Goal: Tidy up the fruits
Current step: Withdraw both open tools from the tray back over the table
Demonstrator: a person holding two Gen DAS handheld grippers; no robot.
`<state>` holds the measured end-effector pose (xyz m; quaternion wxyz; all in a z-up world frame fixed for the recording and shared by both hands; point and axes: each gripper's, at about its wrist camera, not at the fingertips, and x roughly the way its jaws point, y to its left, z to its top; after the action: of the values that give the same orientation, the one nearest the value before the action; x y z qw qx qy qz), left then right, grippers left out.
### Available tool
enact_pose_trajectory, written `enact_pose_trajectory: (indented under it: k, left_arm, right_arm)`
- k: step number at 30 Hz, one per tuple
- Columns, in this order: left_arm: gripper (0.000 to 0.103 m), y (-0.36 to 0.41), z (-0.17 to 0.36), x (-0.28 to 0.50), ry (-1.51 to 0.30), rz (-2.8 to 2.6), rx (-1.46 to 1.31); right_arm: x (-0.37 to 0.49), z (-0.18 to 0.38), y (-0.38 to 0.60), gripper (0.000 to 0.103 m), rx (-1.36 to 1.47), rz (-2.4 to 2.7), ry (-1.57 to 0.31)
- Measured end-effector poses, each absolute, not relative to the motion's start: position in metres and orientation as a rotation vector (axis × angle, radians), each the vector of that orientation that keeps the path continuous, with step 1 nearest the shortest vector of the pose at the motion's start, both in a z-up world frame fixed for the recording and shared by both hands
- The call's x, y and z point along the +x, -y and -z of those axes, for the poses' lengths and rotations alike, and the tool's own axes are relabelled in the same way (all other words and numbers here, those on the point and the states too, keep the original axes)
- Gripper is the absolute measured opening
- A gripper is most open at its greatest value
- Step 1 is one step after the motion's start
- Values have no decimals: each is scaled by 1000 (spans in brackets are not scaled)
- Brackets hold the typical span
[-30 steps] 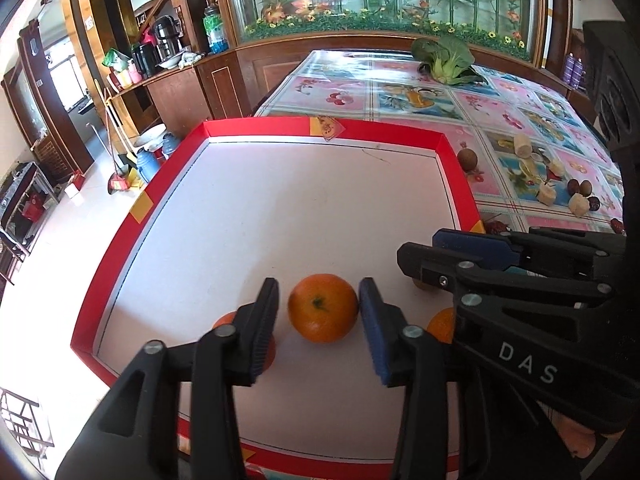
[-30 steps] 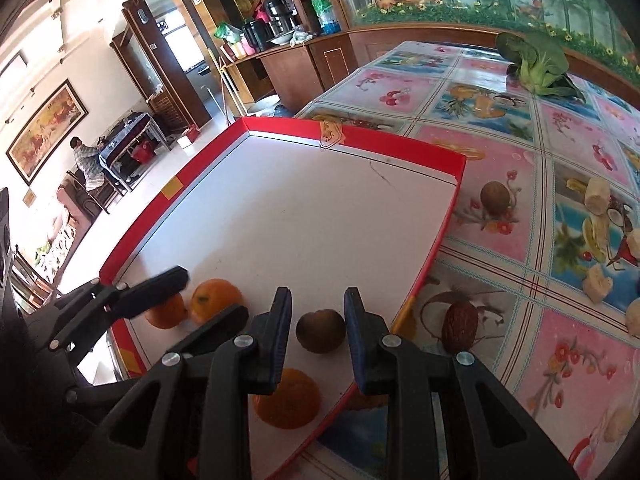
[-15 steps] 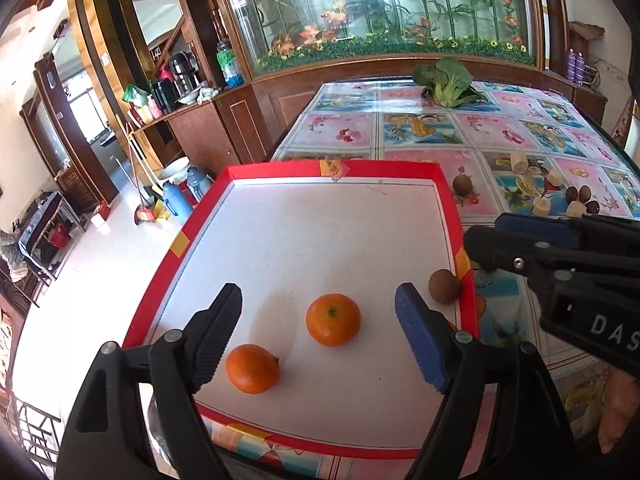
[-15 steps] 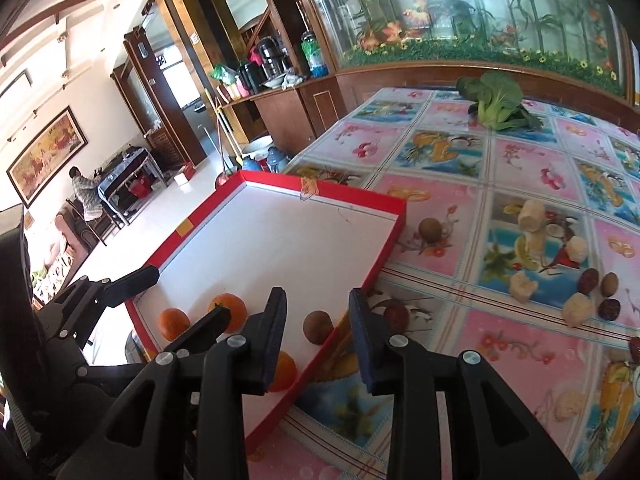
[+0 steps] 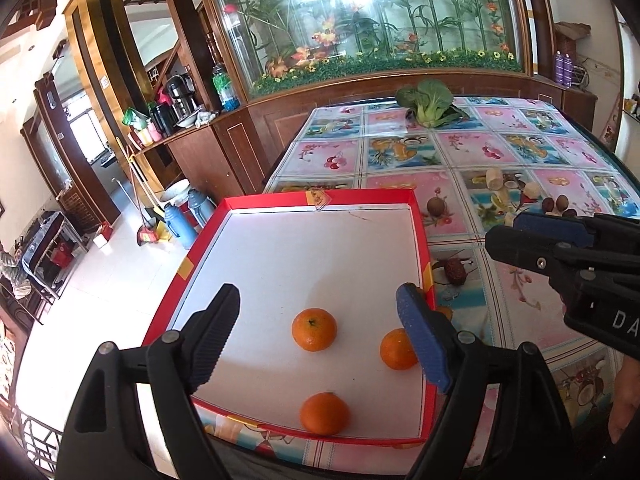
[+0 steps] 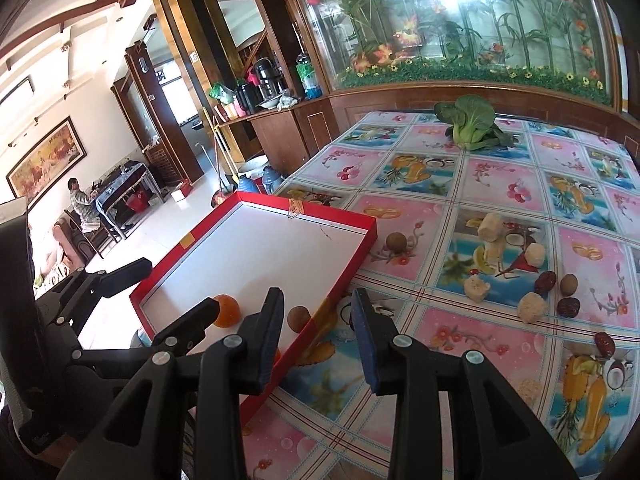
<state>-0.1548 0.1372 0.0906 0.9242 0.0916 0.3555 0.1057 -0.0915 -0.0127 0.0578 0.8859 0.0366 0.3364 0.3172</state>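
Note:
A red-rimmed tray with a white floor holds three oranges: one in the middle, one at the right, one near the front rim. My left gripper is open and empty, raised above them. My right gripper is open and empty over the tray's right rim. A small brown fruit lies in the tray just left of that rim, with an orange further left. The right gripper also shows at the right of the left wrist view.
On the patterned tablecloth lie a brown fruit, a dark wrinkled fruit, pale banana chunks, red dates and a leafy green vegetable. A wooden cabinet and fish tank stand behind the table. The floor drops away left of the tray.
Both grippers have pulled up and back from the tray. The left opened off the middle orange; the right released the brown fruit and opened wider.

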Motion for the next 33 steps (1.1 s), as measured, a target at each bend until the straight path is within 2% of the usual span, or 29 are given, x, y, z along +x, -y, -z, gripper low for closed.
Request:
enact_pose_trajectory:
  k: [7,14,24,33]
  left_arm:
    - [82,-128,-90,-156,-739,-197,196]
    - [82,-129,-72,-164,-793,-79,174]
    - [82,-94,-68,-165,-819,69,179]
    - [82,-61,-51,-162,-898,202,170]
  right_arm:
    - [-102,-58,40,35,77,-644,-674]
    - [-125,-39,114,37,41,-485,-659]
    - [-151,-4,201,39,75,-307,-733]
    - [-141,8,194,39,96,-366,-781]
